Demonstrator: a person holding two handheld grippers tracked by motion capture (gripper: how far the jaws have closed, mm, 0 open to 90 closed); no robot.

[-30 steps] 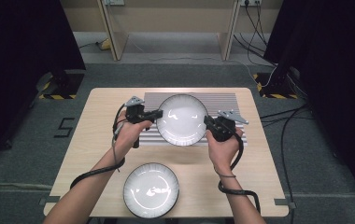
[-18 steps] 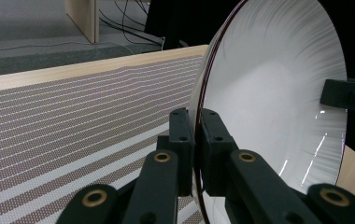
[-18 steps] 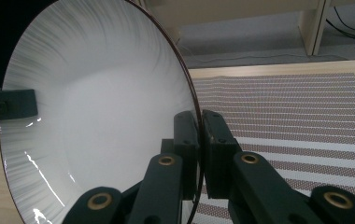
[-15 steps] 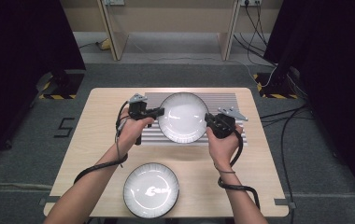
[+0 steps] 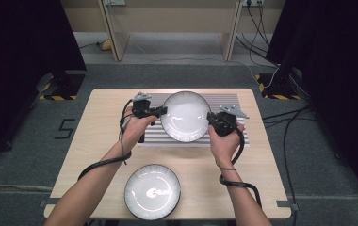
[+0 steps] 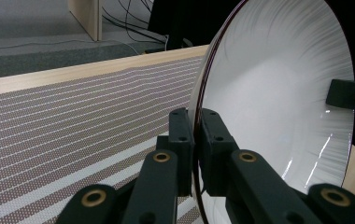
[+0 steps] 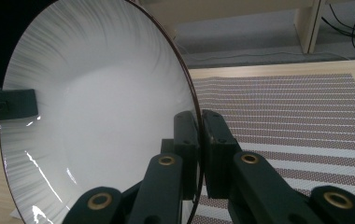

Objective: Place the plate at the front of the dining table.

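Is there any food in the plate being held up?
Empty. The plate shows only bare white inside, seen in both gripper views, with the left gripper and right gripper clamped on its rim.

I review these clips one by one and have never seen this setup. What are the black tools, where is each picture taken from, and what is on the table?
A person holds a two-jaw gripper in each hand. The high view looks down on the table; each gripper view looks along its own jaws. The left gripper and right gripper each pinch opposite rims of a white plate over a striped mat. A second plate lies nearer the person.
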